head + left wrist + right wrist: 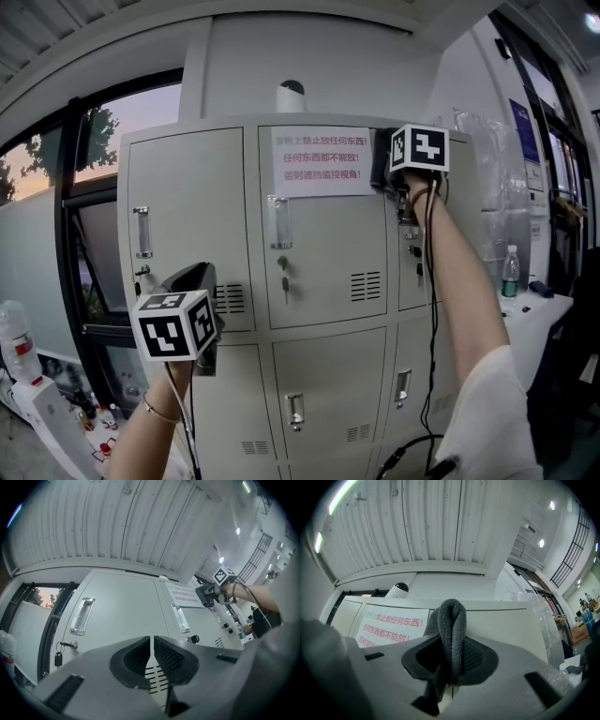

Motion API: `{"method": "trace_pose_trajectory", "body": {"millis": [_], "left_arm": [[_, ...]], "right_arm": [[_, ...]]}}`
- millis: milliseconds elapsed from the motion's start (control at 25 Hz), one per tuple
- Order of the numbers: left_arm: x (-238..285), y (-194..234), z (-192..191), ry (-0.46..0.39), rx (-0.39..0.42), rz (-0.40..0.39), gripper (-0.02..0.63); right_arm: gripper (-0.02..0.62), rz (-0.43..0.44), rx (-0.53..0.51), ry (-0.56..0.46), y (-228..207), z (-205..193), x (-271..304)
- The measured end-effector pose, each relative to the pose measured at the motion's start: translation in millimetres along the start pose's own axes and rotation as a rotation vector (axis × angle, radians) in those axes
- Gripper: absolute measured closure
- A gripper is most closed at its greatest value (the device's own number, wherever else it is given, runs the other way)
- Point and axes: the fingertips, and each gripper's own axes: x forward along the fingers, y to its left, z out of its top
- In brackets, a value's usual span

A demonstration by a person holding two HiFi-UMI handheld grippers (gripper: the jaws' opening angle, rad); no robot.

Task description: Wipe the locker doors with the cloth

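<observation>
A bank of grey lockers [192, 216] fills the head view. My right gripper [384, 171] is raised to the upper right door, near its top edge, beside the paper notice. It is shut on a folded dark grey cloth [451, 630], whose loop sticks out past the jaws toward the locker front; whether the cloth touches the door I cannot tell. My left gripper [192, 279] is held low in front of the left column of doors, apart from them. Its jaws are shut with nothing between them [151, 660]. In the left gripper view the right gripper [209, 594] shows far off at the notice.
A paper notice [322, 161] with red print is stuck on the middle upper door. A white dome camera [291, 96] and a clear plastic bag [478, 127] sit on the locker top. A water bottle [510, 272] stands on a white table [539, 314] at right. A window is at left.
</observation>
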Motion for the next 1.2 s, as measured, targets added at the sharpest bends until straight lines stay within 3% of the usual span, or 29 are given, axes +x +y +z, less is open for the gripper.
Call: {"method": "trace_pose_trajectory", "body": {"millis": [240,480,960,1200], "left_arm": [[-5,5,-5,0.019,0.000,0.015,0.580],[-18,18,-5,0.021,0.013,0.035,0.580],[-61,57,-6,0.032,-0.022,0.032,0.580],[-87,107,-2,0.038,0.027,0.090,0.580]], "right_arm": [[0.525,0.083,0.067,-0.048,17,8,-14],[0.525,0.240,0.151,-0.104,75,25,-49],[0.525,0.587,0.184,-0.041,291,-2,-73],[0.525,0.704,0.176,0.013,399,-33,-87]]}}
